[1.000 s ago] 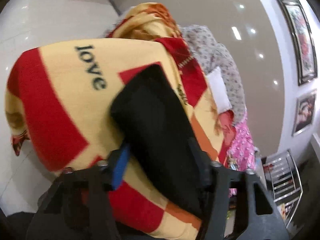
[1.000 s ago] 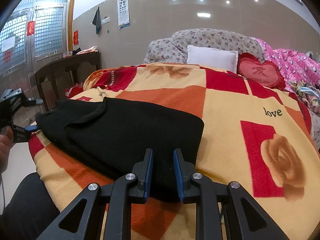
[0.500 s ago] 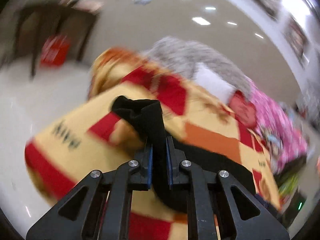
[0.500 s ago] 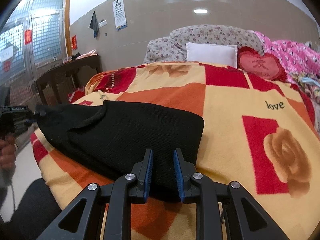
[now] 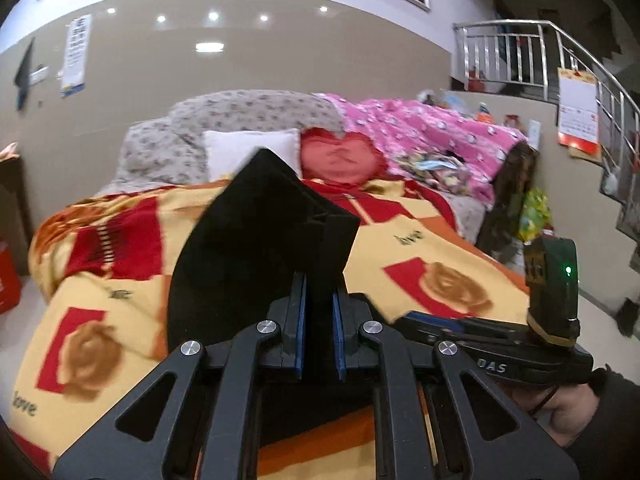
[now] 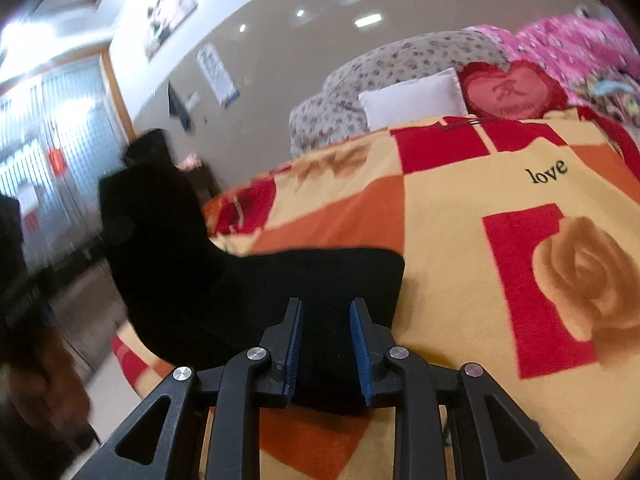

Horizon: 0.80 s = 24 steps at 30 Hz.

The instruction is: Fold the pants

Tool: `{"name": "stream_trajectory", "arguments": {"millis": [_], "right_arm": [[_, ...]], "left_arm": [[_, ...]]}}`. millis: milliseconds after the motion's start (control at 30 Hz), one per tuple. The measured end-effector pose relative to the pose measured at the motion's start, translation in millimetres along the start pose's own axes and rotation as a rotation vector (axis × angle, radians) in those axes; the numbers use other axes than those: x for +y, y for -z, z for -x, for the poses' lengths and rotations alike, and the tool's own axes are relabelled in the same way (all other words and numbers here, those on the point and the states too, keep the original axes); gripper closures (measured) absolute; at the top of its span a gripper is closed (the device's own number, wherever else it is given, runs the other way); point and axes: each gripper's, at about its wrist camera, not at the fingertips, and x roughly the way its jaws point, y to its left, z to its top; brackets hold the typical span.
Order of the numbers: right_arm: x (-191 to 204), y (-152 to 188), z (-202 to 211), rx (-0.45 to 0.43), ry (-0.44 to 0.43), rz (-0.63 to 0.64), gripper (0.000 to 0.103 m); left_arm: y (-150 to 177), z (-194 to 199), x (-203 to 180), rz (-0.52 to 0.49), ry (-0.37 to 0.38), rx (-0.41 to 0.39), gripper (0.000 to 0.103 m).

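Observation:
Black pants (image 5: 248,240) lie partly folded on a red, orange and yellow blanket (image 5: 440,280) spread over a bed. My left gripper (image 5: 319,320) is shut on one end of the pants and holds it up off the blanket, so the cloth stands in a raised flap. In the right wrist view the pants (image 6: 280,288) run left from the jaws, and the lifted end (image 6: 152,200) hangs blurred in the air at the left. My right gripper (image 6: 326,344) is shut on the folded near edge, low on the blanket (image 6: 460,200). A hand (image 5: 572,404) grips the right tool's handle.
At the head of the bed are a white pillow (image 5: 248,148), a red heart cushion (image 5: 340,156), a flowered grey quilt (image 5: 240,112) and a pink quilt (image 5: 420,136). A metal stair railing (image 5: 560,56) rises at the right. A red box (image 5: 8,280) stands on the floor at the left.
My left gripper closed on the pants' end, rolled upright, and lifted the cloth up and across toward the right gripper. The right gripper tilted a little and kept its hold.

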Motion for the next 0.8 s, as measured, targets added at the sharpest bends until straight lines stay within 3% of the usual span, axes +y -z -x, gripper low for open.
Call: {"name": "stream_trajectory", "arguments": {"millis": [333, 467, 533, 667, 800], "right_arm": [[-38, -4, 14, -0.048, 0.187, -0.162, 0.08], [-44, -4, 14, -0.035, 0.185, -0.189, 0.08], [-40, -4, 15, -0.041, 0.192, -0.168, 0.08], [-32, -5, 20, -0.076, 0.233, -0.123, 0.08], [-7, -16, 33, -0.161, 0.191, 0.008, 0.08]], "left_arm": [[27, -39, -38, -0.046, 0.071, 0.132, 0.093], [50, -63, -45, -0.053, 0.097, 0.234, 0.093], [56, -63, -46, -0.048, 0.112, 0.231, 0.092], [54, -56, -41, 0.018, 0.224, 0.229, 0.067], [58, -44, -34, 0.062, 0.293, 0.242, 0.066]]}}
